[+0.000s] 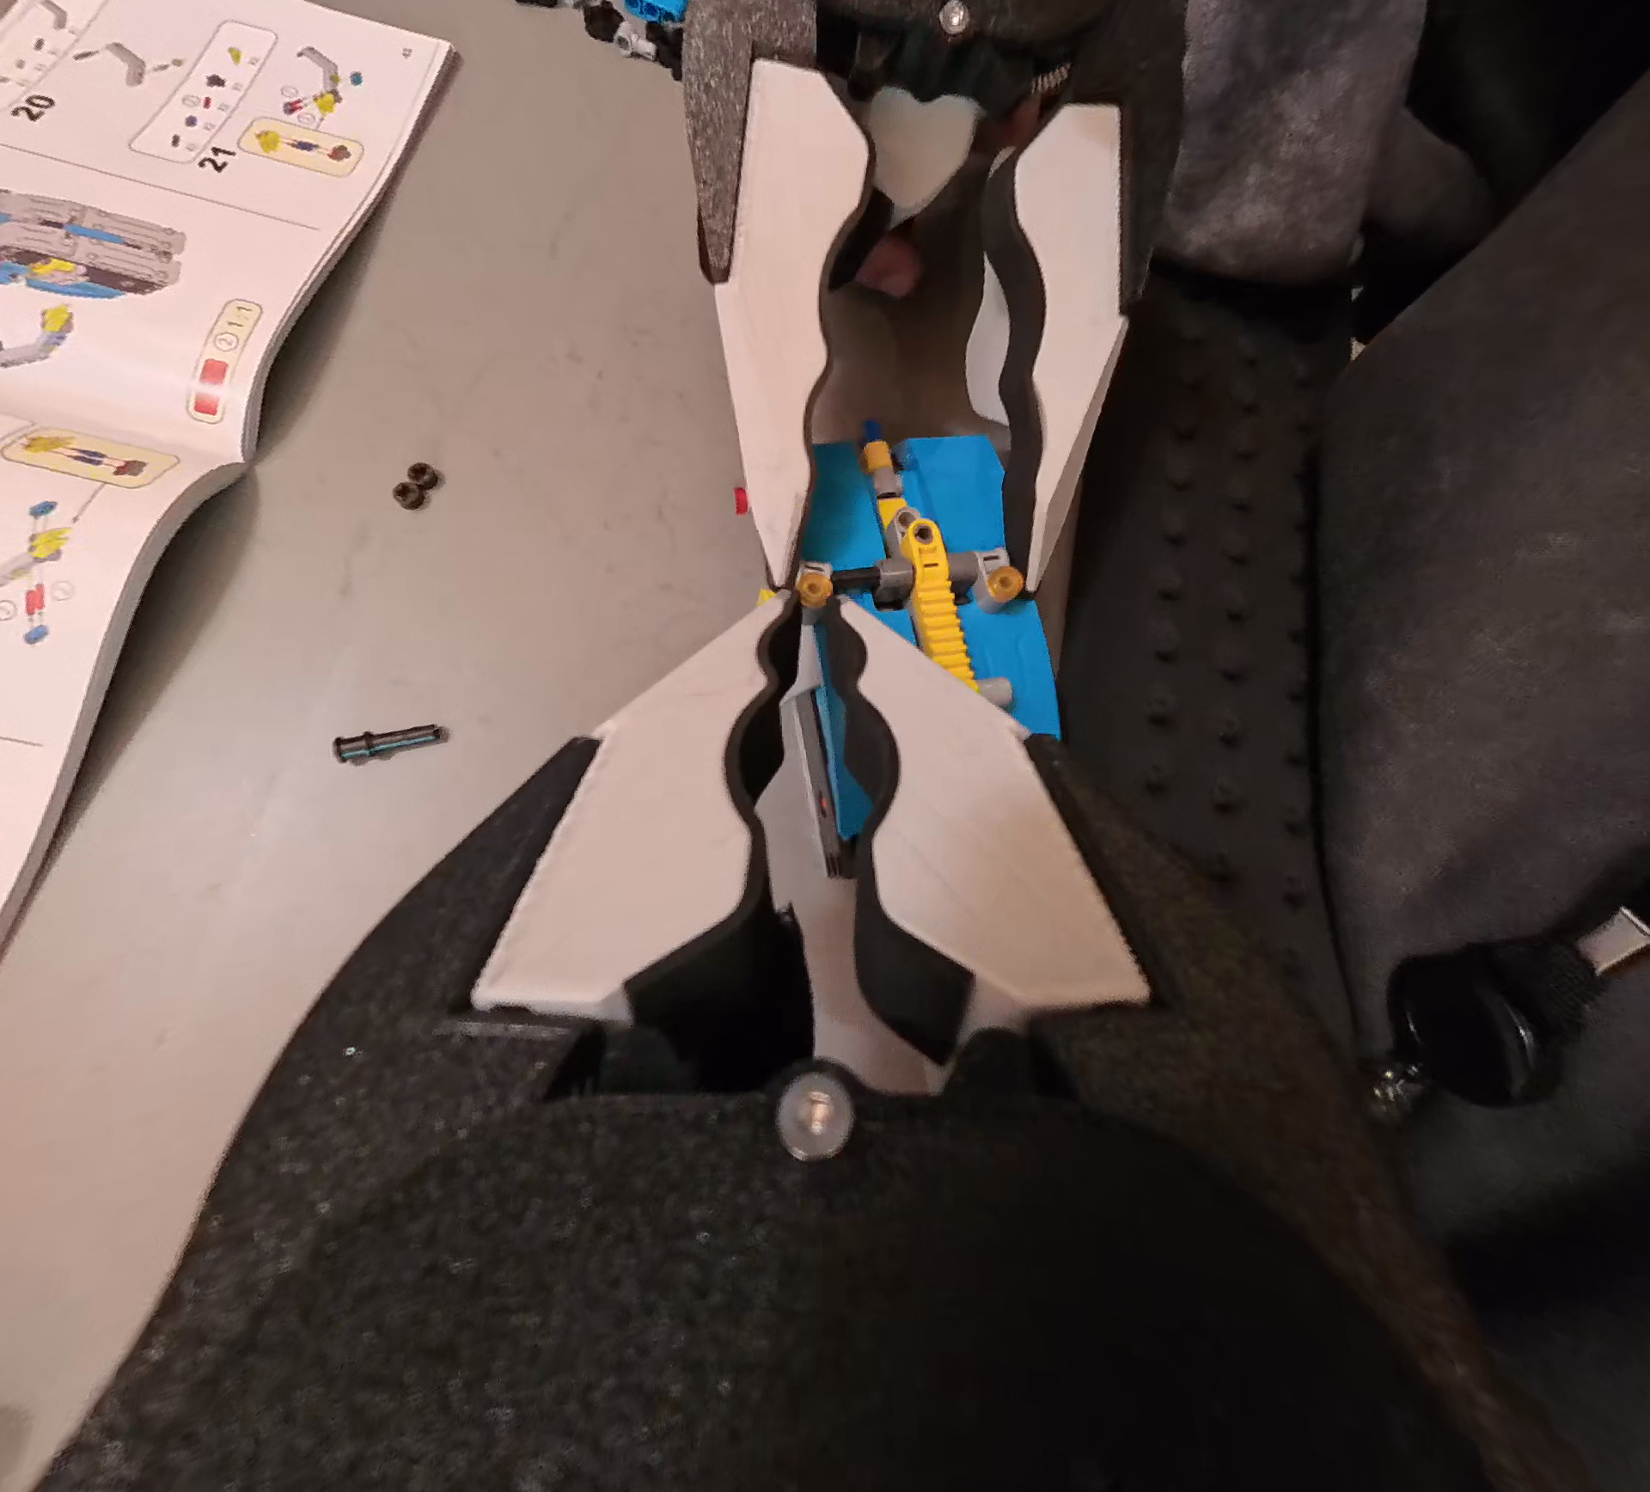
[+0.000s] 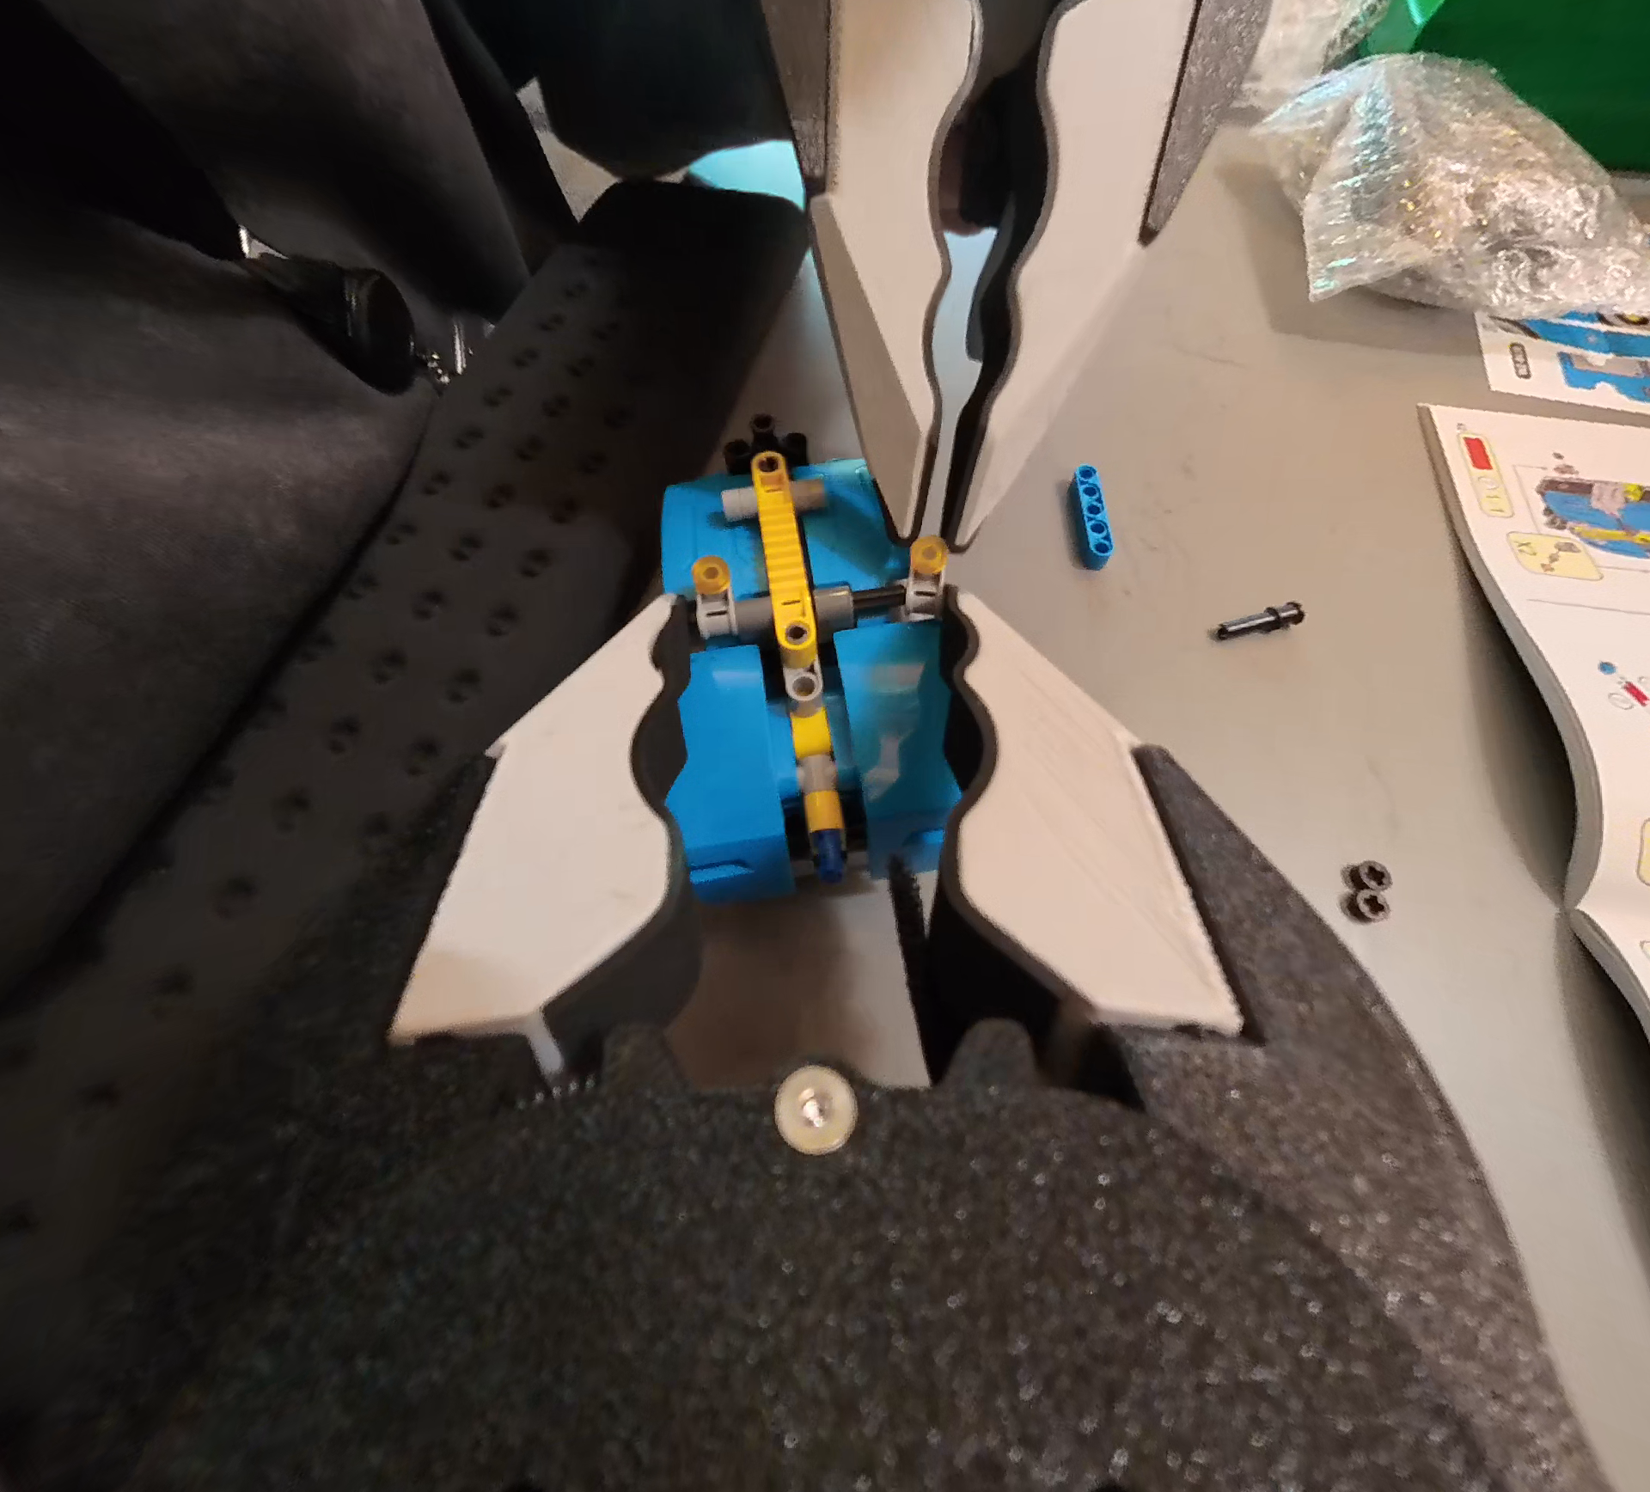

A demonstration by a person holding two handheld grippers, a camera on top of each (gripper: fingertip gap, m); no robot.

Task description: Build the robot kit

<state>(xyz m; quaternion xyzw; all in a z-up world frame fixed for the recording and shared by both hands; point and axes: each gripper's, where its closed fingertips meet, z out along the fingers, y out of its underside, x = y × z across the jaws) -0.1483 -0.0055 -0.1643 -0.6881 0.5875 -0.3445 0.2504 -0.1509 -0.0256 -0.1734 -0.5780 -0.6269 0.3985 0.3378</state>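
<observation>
Your right gripper [image 2: 808,619] clamps the blue model [image 2: 741,788]; left gripper [image 1: 814,601] pinches its amber stud [image 1: 812,587]; manual [image 1: 179,244] upper left.

Blue brick assembly [image 2: 741,770] with yellow toothed beam [image 2: 784,556], clamped between right hand-held gripper [image 2: 808,619] fingers

A plain grey tabletop [image 1: 536,306] under soft, even indoor light.
</observation>
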